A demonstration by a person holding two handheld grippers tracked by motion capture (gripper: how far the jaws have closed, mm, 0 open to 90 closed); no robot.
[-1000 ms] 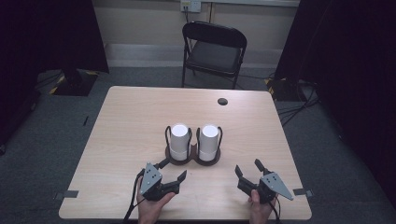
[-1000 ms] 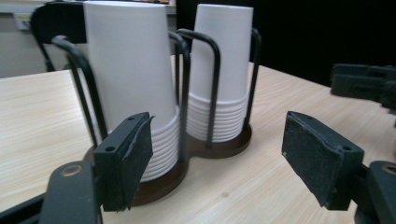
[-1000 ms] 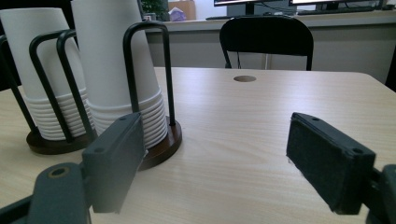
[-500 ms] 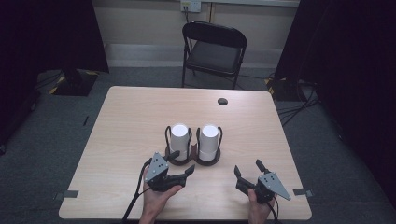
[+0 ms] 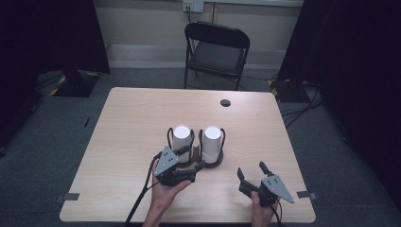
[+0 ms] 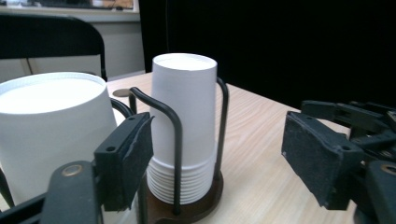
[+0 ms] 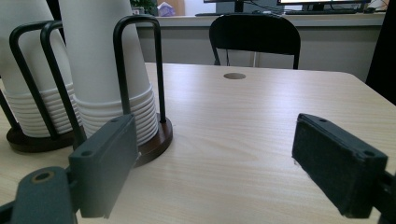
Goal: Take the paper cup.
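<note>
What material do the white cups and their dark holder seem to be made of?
The white cups look like matte paper: thin rolled rims show stacked at the bottom. The holder's loops seem to be black-coated metal wire, thin and smoothly bent. Its round base looks like dark brown wood or plastic, slightly glossy.

1. Desk (image 5: pixel 127 132) carries two cup stacks side by side near its middle, each standing upright in its own wire holder on a round base.
2. Left cup stack (image 5: pixel 182 141) stands just beside right cup stack (image 5: pixel 212 142); the bases look touching or nearly so.
3. Left hand-held gripper (image 5: pixel 188 166) sits at the near side of the left cup stack, its jaws close against that holder's base.
4. Right hand-held gripper (image 5: pixel 253 171) lies near the desk's front edge, right of both stacks and apart from them.
5. Desk hole (image 5: pixel 225 102) lies behind the stacks, toward the far edge.
6. Chair (image 5: pixel 216 52) stands on the floor behind the desk.
</note>
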